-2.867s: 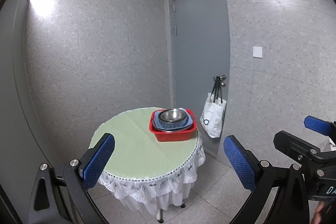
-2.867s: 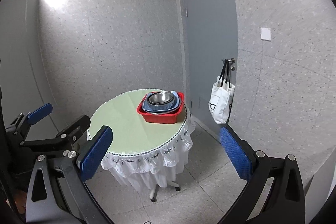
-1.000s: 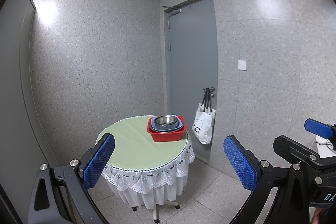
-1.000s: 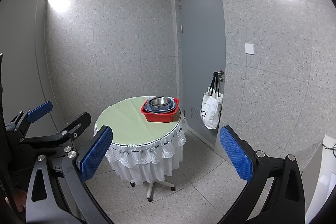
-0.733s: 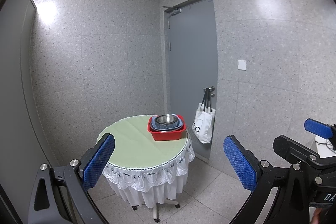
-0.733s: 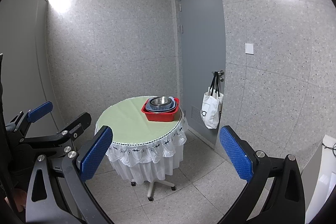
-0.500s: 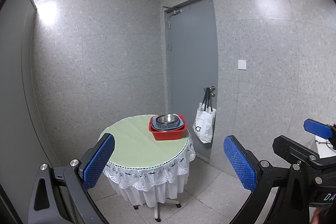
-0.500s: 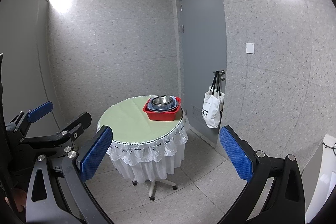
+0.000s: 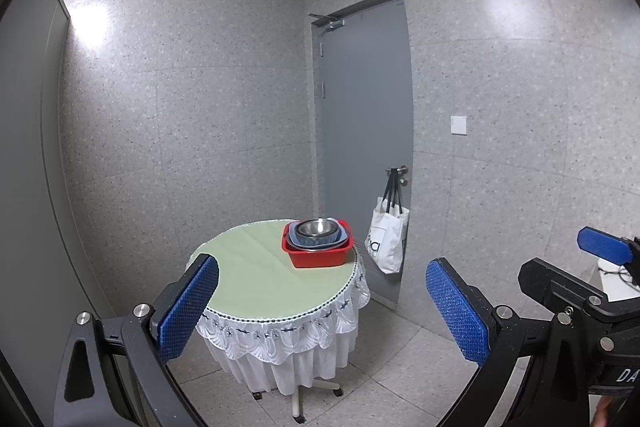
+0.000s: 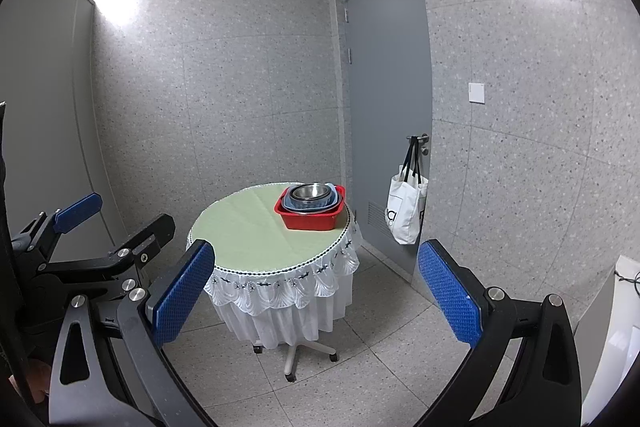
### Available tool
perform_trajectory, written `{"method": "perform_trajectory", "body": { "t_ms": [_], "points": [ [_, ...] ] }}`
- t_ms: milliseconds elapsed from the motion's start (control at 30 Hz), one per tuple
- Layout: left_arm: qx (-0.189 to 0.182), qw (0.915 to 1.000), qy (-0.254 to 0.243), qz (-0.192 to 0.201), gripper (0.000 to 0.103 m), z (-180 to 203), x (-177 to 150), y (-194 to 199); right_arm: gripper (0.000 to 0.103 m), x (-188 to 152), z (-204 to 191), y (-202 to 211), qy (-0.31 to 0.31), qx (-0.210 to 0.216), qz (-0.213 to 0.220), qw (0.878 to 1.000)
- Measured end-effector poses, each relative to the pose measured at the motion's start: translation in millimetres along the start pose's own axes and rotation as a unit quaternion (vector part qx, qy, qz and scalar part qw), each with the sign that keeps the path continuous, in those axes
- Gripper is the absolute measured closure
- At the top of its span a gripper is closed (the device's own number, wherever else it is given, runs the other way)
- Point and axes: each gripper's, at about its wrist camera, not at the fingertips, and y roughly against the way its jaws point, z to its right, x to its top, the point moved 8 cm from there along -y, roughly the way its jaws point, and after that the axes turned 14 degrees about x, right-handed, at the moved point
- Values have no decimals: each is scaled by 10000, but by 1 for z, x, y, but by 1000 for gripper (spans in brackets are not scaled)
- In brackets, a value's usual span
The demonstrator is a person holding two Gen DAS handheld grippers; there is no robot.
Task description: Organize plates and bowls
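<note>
Both the left gripper [image 9: 320, 307] and right gripper [image 10: 312, 291], spread wide and empty, have backed away from the round table [image 9: 256, 283], where the steel bowl [image 9: 316, 227] sits nested in blue dishes inside the red tub [image 9: 320, 257] at its far right, while the lettering on the white bag [image 9: 386, 247] beyond is too small to read.

Even indoor light, glare patch on wall [image 9: 92, 27], heavy fisheye warp w/ dark corners, pics maybe slightly soft.
</note>
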Motion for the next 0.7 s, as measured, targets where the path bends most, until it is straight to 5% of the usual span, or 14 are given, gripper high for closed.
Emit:
{"method": "perform_trajectory", "body": {
  "t_ms": [700],
  "points": [
    [-41, 10000, -37, -53, 1, -12, 1, 0, 0, -1, -2, 2, -46, -44, -34, 10000]
  ]
}}
